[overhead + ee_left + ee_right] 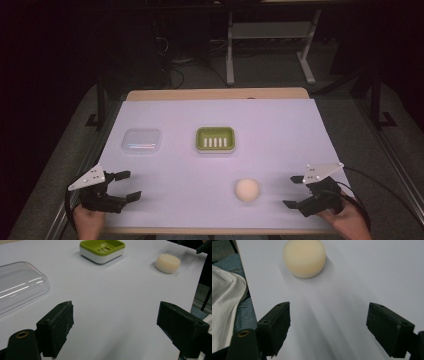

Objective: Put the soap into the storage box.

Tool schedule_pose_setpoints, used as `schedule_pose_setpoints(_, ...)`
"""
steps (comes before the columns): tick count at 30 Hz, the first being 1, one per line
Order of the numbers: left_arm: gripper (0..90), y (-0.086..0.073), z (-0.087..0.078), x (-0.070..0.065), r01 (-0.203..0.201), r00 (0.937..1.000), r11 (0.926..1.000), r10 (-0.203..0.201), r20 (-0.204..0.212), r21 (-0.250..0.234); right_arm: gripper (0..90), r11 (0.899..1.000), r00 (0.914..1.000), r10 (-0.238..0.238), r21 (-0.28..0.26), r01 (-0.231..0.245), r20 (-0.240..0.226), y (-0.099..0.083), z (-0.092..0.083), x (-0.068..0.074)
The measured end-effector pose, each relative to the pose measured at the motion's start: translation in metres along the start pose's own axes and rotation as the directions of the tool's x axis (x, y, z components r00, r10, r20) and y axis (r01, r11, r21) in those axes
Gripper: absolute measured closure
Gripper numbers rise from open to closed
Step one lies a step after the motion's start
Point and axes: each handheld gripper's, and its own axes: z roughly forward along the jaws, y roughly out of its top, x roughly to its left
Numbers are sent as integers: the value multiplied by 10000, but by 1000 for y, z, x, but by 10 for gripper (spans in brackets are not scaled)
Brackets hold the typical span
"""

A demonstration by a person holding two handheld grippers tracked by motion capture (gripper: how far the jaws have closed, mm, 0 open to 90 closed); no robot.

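A round cream soap bar (247, 190) (168, 263) (304, 258) lies on the white table near the front, right of centre. A green soap dish (215, 138) (102, 250) with a white base sits at mid-table. Left of it rests a clear plastic lid (141, 141) (20, 287). My left gripper (125, 186) (116, 331) hovers open at the front left corner, nothing between its jaws. My right gripper (294, 191) (328, 331) stands open at the front right, pointing at the soap a short way off.
The white table cover (280, 130) ends at a wooden far edge (215, 94). Beyond lie a dark floor, cables and a white desk frame (270, 35). Denim and white cloth (227, 302) show past the table's front edge in the right gripper view.
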Motion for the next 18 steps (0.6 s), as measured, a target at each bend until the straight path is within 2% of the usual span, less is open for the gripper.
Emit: schedule_pose_setpoints(18, 132, 0, -3, 0, 21, 9995, 9999, -27, -316, -165, 182, 9985, 9979, -459, 268, 472, -459, 22, 17, 11)
